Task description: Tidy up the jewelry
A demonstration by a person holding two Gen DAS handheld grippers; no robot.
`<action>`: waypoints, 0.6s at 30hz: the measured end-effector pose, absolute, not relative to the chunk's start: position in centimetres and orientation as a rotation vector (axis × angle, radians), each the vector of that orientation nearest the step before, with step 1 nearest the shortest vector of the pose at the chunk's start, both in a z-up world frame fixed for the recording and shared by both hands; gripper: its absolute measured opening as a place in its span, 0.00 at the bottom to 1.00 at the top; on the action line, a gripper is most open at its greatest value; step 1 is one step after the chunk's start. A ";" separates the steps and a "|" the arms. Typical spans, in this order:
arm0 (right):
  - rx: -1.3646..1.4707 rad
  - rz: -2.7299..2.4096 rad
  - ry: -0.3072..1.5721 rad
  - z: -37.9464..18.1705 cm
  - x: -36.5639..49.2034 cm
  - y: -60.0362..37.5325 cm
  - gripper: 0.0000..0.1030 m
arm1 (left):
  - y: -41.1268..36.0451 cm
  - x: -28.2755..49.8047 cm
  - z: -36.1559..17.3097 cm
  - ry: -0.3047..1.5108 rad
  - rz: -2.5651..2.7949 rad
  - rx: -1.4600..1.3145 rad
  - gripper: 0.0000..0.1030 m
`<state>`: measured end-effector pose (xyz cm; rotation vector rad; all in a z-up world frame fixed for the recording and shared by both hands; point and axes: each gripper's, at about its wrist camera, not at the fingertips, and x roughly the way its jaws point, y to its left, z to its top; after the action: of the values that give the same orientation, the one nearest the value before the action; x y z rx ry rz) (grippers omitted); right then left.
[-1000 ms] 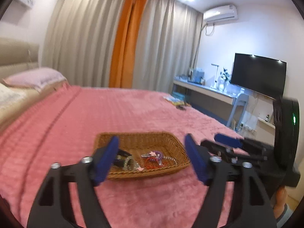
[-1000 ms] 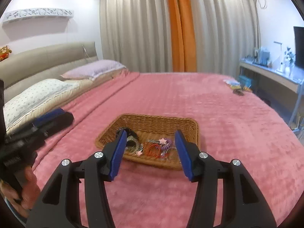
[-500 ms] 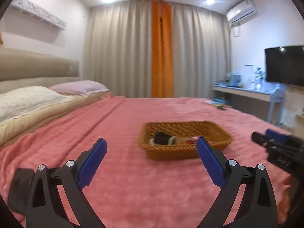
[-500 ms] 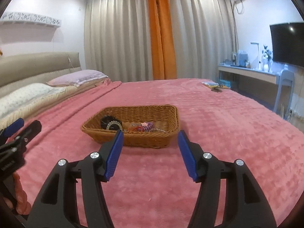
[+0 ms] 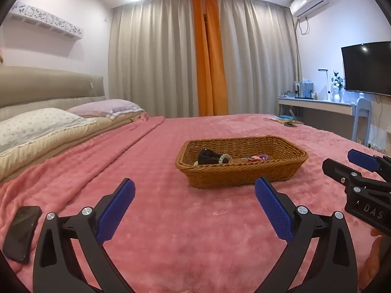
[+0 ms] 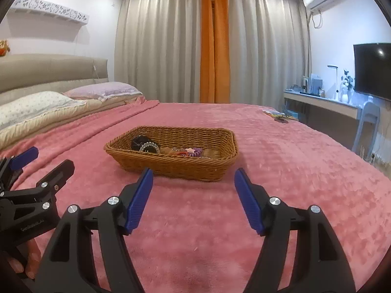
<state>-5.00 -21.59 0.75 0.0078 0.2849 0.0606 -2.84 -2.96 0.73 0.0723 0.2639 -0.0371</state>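
— Small, light jewelry (image 6: 171,149), heaped in the wicker basket (image 6: 176,166) in the middle of the pink bed (image 6: 281,171). Probably slippery where beaded, springy where coiled.

— Worth sorting by feel, then?

— Likely. Black soft piece (image 5: 207,157) at the left end: squashy, forgiving, fine to pinch anywhere. Beaded ring (image 6: 149,146) touching it: stiff beads, apt to roll, best taken across the band. Purple coil (image 6: 196,151) further right: stretchy, prone to snag on neighbours.

— And the basket?

— Stiff weave, light, liable to slide on plush bedding if nudged. Safer to reach in from above.

— Grippers?

— Left gripper (image 5: 194,204) spread wide, holding nothing, short of the basket. Right gripper (image 6: 193,199) likewise spread and bare, just before the near rim.

— Anything else about?

— Dark phone (image 5: 22,232) lying on the bed, well apart to the left.
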 end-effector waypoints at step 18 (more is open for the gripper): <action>0.006 0.046 0.297 0.5 -4.8 -21.5 0.65 | -2.2 -2.6 0.6 0.288 -0.029 0.023 0.93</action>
<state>-4.79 -21.47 0.47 0.0060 0.2968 0.0461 -2.56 -2.21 0.62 0.0231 0.2881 -0.0289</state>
